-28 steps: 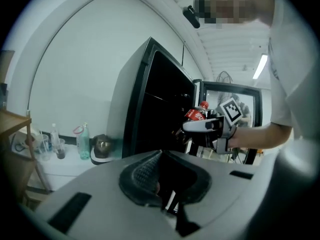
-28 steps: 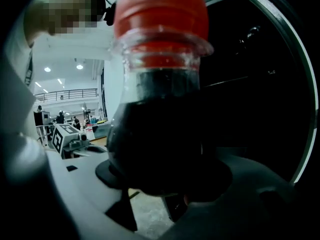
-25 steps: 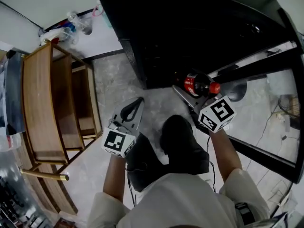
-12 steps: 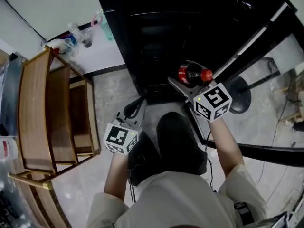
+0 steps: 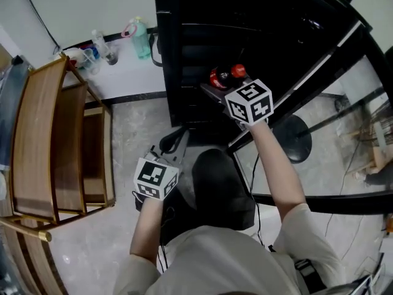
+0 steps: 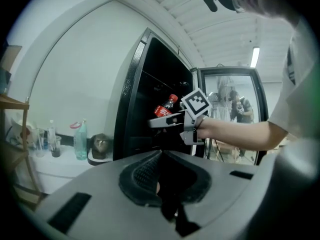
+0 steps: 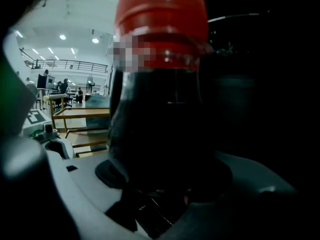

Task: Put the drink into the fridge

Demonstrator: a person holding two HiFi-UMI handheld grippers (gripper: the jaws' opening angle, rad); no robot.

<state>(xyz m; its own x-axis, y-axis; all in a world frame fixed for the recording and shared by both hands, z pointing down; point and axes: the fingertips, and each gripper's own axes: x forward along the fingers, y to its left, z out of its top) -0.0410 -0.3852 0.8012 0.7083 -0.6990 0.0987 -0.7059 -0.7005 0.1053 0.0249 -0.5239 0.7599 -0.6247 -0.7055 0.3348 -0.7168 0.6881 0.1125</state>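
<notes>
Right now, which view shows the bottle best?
Left gripper view: the bottle shows side-on, cap to label, at the fridge opening. Right gripper view gives only a dark close-up with the cap; head view, cap and label from above.

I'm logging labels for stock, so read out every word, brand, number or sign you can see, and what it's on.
No text reads clearly.
Dark cola bottle with a red cap: white print on its red label, too small to read.
Black-and-white marker cubes: square patterns, no words.
Pale green plastic bottle: no legible print.
</notes>
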